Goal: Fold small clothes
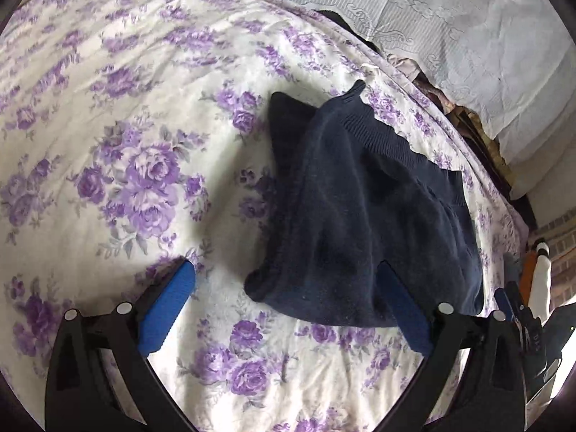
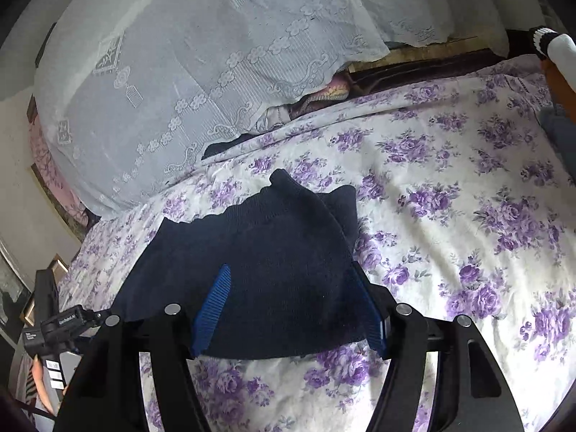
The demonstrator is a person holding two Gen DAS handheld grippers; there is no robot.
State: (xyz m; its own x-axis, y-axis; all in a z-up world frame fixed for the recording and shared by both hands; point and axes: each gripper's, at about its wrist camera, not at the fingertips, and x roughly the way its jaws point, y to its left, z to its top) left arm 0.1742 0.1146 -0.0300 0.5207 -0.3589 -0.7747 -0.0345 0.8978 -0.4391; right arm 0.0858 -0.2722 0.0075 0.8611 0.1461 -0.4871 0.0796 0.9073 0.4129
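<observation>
A small dark navy knit garment point(image 1: 363, 208) lies partly folded on a bedsheet with purple flowers point(image 1: 126, 165); its ribbed band runs along the far right edge. My left gripper point(image 1: 284, 288) is open, blue pads wide apart, just above the garment's near left corner. In the right wrist view the same garment point(image 2: 266, 262) lies under my right gripper point(image 2: 291, 280), which is open, its blue fingers point(image 2: 212, 306) straddling the near edge. Neither gripper holds cloth.
A white lace cover point(image 2: 172, 72) over bedding rises at the far side of the bed. Brown and striped fabrics point(image 2: 324, 93) are wedged under it. The bed's edge point(image 1: 504, 216) drops off to the right in the left wrist view.
</observation>
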